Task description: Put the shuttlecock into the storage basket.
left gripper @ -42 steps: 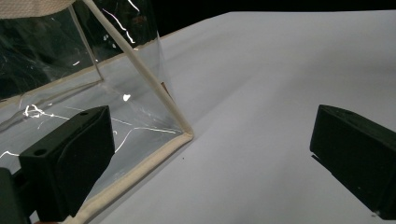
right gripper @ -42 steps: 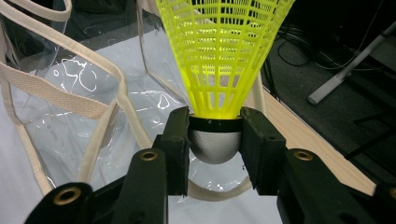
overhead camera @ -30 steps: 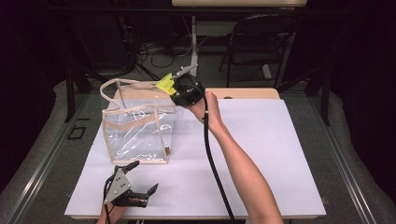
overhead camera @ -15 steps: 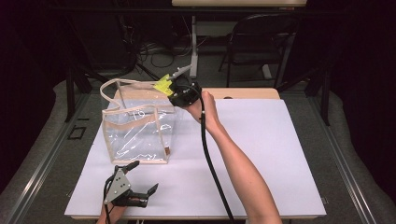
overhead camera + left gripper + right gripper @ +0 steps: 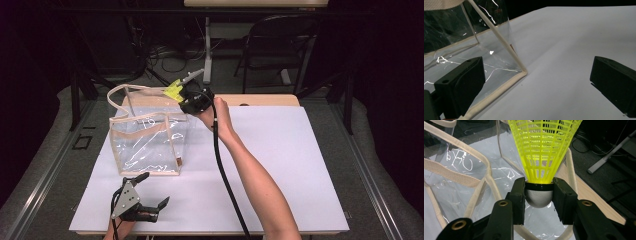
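My right gripper (image 5: 539, 195) squeezes the yellow shuttlecock (image 5: 544, 150) by its round cork, upper middle of the high view, over the clear bag (image 5: 147, 142). I should drop it straight in. My left gripper (image 5: 150, 192) waits wide apart, bottom left.

Your white table (image 5: 280, 165) sits evenly lit from overhead; surroundings fall to near black. Glare streaks cross the clear bag (image 5: 454, 50). High view looks soft and grainy; near jaws blur slightly in your gripper views
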{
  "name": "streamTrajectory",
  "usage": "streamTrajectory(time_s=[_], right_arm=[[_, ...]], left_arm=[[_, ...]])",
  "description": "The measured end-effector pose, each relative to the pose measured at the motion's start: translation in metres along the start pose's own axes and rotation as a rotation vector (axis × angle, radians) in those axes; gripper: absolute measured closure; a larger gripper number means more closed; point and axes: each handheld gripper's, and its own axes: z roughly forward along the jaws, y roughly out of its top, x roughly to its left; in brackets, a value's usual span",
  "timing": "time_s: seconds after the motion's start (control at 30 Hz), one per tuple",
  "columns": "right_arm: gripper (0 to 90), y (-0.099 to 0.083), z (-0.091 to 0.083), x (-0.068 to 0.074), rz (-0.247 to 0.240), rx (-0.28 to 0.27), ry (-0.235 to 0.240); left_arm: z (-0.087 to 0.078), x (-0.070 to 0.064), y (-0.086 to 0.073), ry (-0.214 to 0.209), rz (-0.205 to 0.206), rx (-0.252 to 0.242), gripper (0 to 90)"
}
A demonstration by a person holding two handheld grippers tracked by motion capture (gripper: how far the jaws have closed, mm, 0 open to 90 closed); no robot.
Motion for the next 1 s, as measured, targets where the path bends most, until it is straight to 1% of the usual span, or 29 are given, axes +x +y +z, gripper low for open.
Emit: streamTrajectory(time_s=[0.13, 0.23, 0.27, 0.47, 0.5, 0.63, 0.87, 1.0], right_arm=[[58.5, 0.001, -0.001, 0.0, 0.002, -0.017, 0.0], [54.8, 0.001, -0.002, 0.0, 0.008, -0.019, -0.003], [52.5, 0.001, -0.003, -0.001, 0.007, -0.024, -0.003], [33.4, -0.002, -0.008, -0.005, 0.047, -0.029, 0.01], [28.5, -0.002, -0.009, -0.005, 0.052, -0.028, 0.009], [17.8, -0.007, -0.014, -0.007, 0.058, -0.033, 0.012], [11.3, -0.016, -0.025, -0.008, 0.056, -0.049, 0.031], [9.7, -0.02, -0.029, -0.009, 0.062, -0.063, 0.044]], left_arm=[[0.0, 0.0, 0.0, 0.001, -0.001, -0.001, 0.0], [0.0, 0.0, 0.0, 0.001, 0.001, -0.001, 0.0], [0.0, 0.0, 0.0, 0.001, 0.001, 0.0, 0.0], [-0.001, 0.0, 0.0, 0.0, 0.0, 0.0, 0.0], [0.0, 0.0, 0.0, 0.001, 0.0, -0.001, 0.0], [0.0, 0.0, 0.0, 0.001, -0.001, 0.001, 0.0], [0.0, 0.0, 0.0, 0.002, 0.0, 0.003, 0.0], [0.001, 0.0, 0.001, 0.001, 0.001, 0.004, 0.0]])
